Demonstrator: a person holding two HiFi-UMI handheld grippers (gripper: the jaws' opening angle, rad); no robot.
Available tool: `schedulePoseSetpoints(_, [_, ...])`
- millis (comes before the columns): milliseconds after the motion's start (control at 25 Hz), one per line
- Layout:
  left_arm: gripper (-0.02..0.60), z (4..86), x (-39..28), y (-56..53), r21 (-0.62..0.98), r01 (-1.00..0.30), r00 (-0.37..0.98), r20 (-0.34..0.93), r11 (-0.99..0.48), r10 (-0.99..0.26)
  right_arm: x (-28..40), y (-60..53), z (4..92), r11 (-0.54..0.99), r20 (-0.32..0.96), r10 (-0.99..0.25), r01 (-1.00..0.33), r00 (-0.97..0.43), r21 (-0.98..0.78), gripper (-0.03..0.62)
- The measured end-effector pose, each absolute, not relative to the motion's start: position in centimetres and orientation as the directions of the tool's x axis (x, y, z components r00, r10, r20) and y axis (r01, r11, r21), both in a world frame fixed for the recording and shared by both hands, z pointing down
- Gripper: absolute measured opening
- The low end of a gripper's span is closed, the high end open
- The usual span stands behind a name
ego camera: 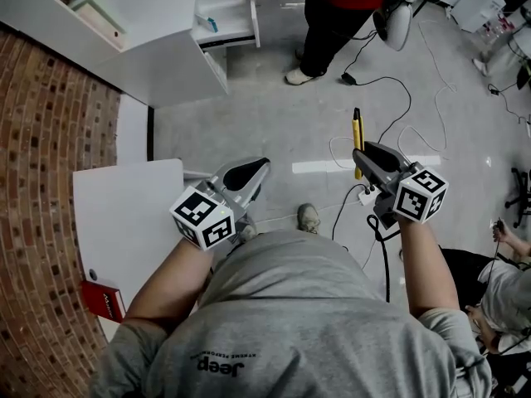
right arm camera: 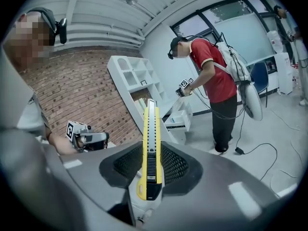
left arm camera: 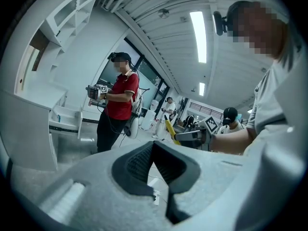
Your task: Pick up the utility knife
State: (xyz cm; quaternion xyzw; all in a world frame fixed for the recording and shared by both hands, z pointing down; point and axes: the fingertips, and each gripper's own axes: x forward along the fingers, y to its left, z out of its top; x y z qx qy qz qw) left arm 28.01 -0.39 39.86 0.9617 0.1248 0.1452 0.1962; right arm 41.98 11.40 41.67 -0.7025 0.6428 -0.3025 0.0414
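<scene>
Since the knife [right arm camera: 151,129] already sits clamped between the pads of our right tongs [right arm camera: 151,147], gripped near its butt end with the long yellow body running out ahead and slightly upward, the step in hand is, we judge, to hold it up steadily rather than to reach for anything. The grip is far back on the handle, so most of the length hangs beyond the pads. We would keep the squeeze even and avoid swinging the wrist, lest the knife pivot or slide out. Whether the blade is out we cannot tell, so the tip is best kept away from people. Our left tongs [left arm camera: 154,146] are closed tip to tip on nothing, well apart from the knife. Below, to our left, is the white bench [ego camera: 124,214] with a red box [ego camera: 104,299] at its near edge, beside a brick wall [ego camera: 50,139]. Beyond our feet, cables [ego camera: 390,98] loop across the floor [ego camera: 274,123], a snag if we step forward. Farther off stand a white shelf [ego camera: 166,48] with an open drawer [ego camera: 228,15], and a person in red [ego camera: 332,7], not far off the line along which the knife points.
</scene>
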Motion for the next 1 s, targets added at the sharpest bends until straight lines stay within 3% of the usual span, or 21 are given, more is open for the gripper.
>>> schedulePoseSetpoints(1000, [0.000, 39.7, 25.9, -2.0, 0.417, 0.125, 0.947, 0.220, -0.900, 0.234, 40.7, 9.2, 41.6, -0.120, 0.377, -0.925, -0.894, -0.057, -0.431, 0.127])
